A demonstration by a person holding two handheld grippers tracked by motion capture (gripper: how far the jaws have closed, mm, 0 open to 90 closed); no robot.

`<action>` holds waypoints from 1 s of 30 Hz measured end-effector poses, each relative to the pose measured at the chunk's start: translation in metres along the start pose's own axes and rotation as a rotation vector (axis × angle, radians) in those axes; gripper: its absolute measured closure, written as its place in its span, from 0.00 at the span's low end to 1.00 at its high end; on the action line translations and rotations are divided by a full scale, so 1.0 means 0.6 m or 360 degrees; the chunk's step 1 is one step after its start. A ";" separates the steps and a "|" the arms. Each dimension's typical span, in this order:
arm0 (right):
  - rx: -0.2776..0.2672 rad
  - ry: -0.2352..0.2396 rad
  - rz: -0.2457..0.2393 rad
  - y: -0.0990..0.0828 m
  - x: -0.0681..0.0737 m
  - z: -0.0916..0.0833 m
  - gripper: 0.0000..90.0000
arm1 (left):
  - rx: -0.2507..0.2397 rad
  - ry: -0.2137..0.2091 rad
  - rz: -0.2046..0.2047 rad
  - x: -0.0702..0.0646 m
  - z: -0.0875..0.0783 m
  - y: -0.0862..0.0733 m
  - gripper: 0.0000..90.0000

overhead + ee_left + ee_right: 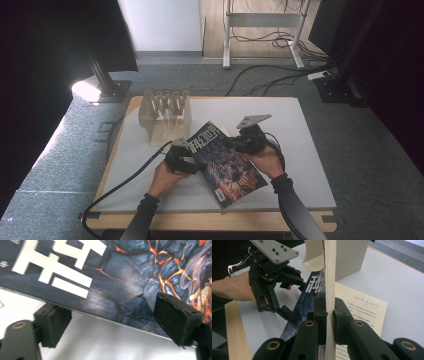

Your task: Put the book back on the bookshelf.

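One magazine (227, 165) lies tilted at the near middle of the table (310, 150), partly lifted. Two grippers work it: the right gripper (329, 315) is clamped on its edge, while the left gripper (110, 322) straddles the left edge, jaws apart and not pressing. One printed sheet (362, 312) lies beneath. Farther left stands one beige rack (165, 115).

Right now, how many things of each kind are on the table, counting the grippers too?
Magazine: 1, clamped in the right gripper
Printed paper sheet: 1, flat beneath it
Beige slotted rack: 1
Grippers: 2, the left gripper open astride the magazine's edge
Total: 5
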State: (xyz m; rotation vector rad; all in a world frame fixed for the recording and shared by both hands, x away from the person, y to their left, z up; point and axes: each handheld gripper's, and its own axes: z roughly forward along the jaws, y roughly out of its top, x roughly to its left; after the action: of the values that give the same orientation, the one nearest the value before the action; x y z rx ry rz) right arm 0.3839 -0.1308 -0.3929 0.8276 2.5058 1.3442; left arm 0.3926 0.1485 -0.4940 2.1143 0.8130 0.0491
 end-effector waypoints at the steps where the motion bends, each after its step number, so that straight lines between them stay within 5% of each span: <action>1: -0.0005 0.0003 0.0000 0.000 -0.001 -0.001 0.90 | -0.0018 0.0016 0.0021 -0.003 -0.005 0.003 0.22; 6: -0.0020 -0.0022 0.0013 0.000 -0.007 -0.007 0.90 | -0.0090 0.0112 0.0158 -0.024 -0.037 0.028 0.35; 13: -0.0068 -0.0025 0.0017 0.003 -0.010 -0.015 0.90 | -0.0134 0.0199 0.0264 -0.042 -0.068 0.060 0.50; 30: -0.0130 -0.0077 -0.0020 0.012 -0.012 -0.031 0.89 | -0.0186 0.0228 0.0283 -0.056 -0.117 0.101 0.72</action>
State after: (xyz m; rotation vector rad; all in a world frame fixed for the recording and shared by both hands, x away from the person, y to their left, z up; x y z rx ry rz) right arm 0.3852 -0.1448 -0.3774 0.8158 2.3984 1.3951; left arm 0.3768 0.1528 -0.3966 2.0841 0.6851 0.3380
